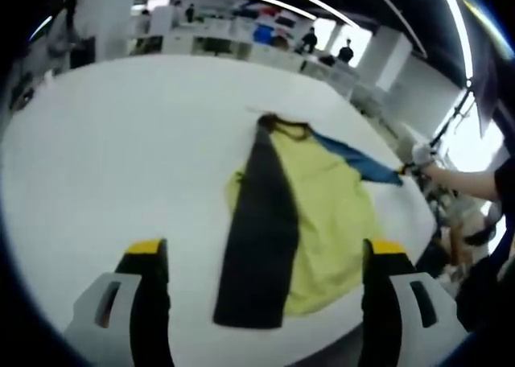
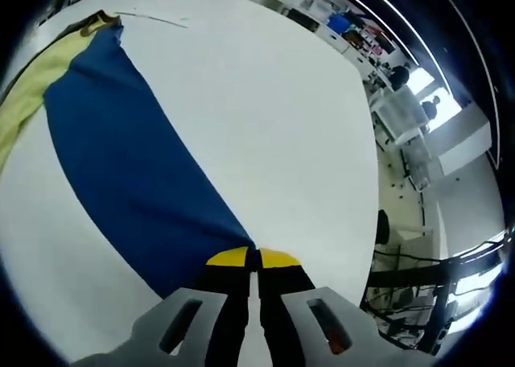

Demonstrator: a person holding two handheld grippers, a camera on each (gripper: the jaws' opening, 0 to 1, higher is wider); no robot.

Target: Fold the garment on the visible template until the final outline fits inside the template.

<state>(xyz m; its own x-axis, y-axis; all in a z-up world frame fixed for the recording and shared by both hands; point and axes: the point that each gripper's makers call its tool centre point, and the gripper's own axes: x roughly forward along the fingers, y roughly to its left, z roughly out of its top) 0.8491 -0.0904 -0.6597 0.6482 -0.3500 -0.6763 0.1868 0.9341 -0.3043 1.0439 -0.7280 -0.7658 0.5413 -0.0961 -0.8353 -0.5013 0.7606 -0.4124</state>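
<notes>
Here the right gripper [image 2: 253, 258], low in its frame, pinches the garment's [image 1: 310, 214] blue sleeve [image 2: 129, 166]; the left gripper's [image 1: 265, 250] fingers stand spread above the counter [image 1: 121, 158].

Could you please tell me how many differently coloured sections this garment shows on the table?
3: a black sleeve folded over the left part, the yellow body in the middle, and a blue sleeve pulled outward, pinched by the right gripper. Folds may hide more.

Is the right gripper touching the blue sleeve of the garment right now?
Touching. In the right gripper view, the right gripper has its jaws shut on the end of the blue sleeve, which runs straight into the yellow tips.
</notes>
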